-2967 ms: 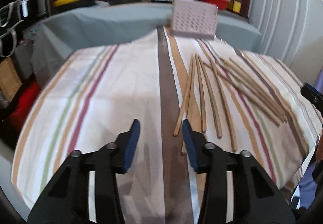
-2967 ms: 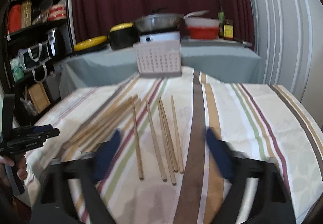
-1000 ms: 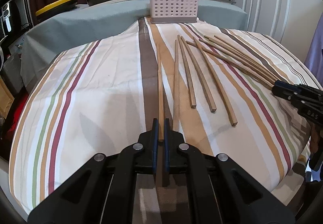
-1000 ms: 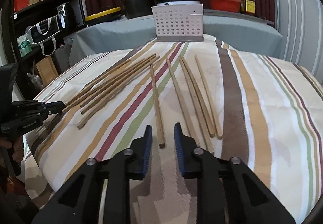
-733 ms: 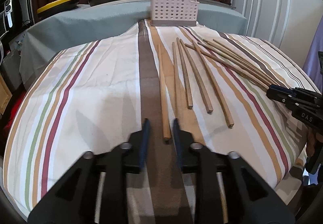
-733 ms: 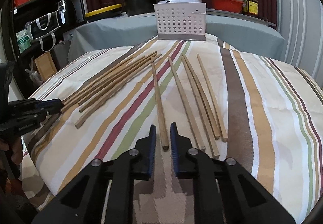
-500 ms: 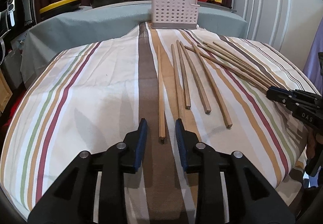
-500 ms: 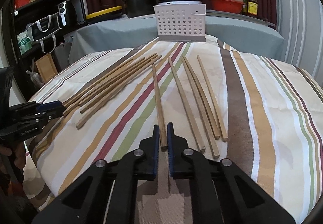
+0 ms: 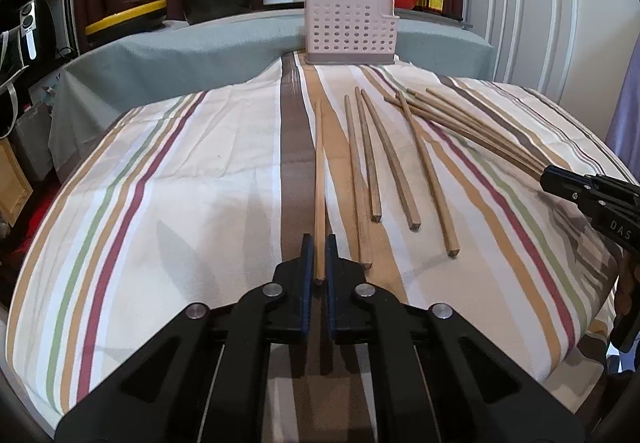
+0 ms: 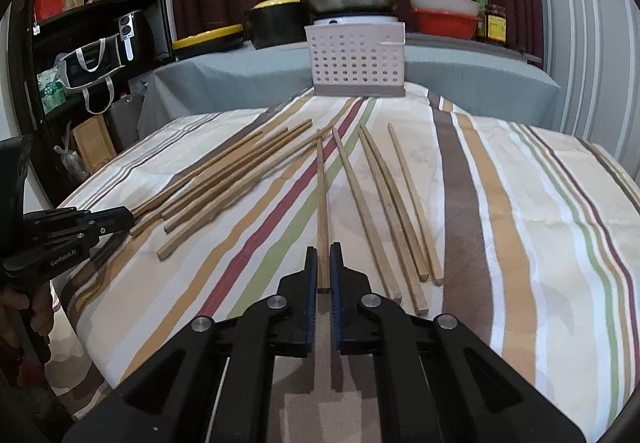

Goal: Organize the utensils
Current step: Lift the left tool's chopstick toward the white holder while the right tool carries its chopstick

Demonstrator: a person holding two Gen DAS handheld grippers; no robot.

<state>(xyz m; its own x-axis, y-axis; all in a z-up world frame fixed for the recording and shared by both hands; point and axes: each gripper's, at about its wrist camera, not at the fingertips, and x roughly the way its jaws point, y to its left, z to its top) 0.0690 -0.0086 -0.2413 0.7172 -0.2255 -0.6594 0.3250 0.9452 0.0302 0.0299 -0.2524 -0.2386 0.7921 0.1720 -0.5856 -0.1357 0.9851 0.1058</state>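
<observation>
On the left, the left claw (image 9: pixel 316 255) is clamped on the near end of a long pale wooden chopstick (image 9: pixel 319 179), its blue pads pressing the stick from both sides; the jaws have just been closing onto it. This stick is the leftmost of the row on the striped cloth-covered surface (image 9: pixel 168 179), and its long axis runs straight away from the claw toward the white perforated plastic utensil basket (image 9: pixel 351 28) standing upright at the far edge. The claw tilts moderately downward along that same line.

Further right lie three loose chopsticks (image 9: pixel 390 167) in a row, roughly parallel to the first.

Rightmost of the row, the right claw (image 10: pixel 324 261) grips the near end of another wooden chopstick (image 10: pixel 322 195), which likewise points away toward the basket, seen here as well (image 10: pixel 356 59). Beyond it, on the outer side, a bundle of darker chopsticks (image 10: pixel 228 179) lies slanted, untouched.

Judging from this, both sticks are held lengthwise and aimed at the basket, so the coming move turns on lifting each one and carrying it forward along its own axis. Neither hand looks clearly nearer.
</observation>
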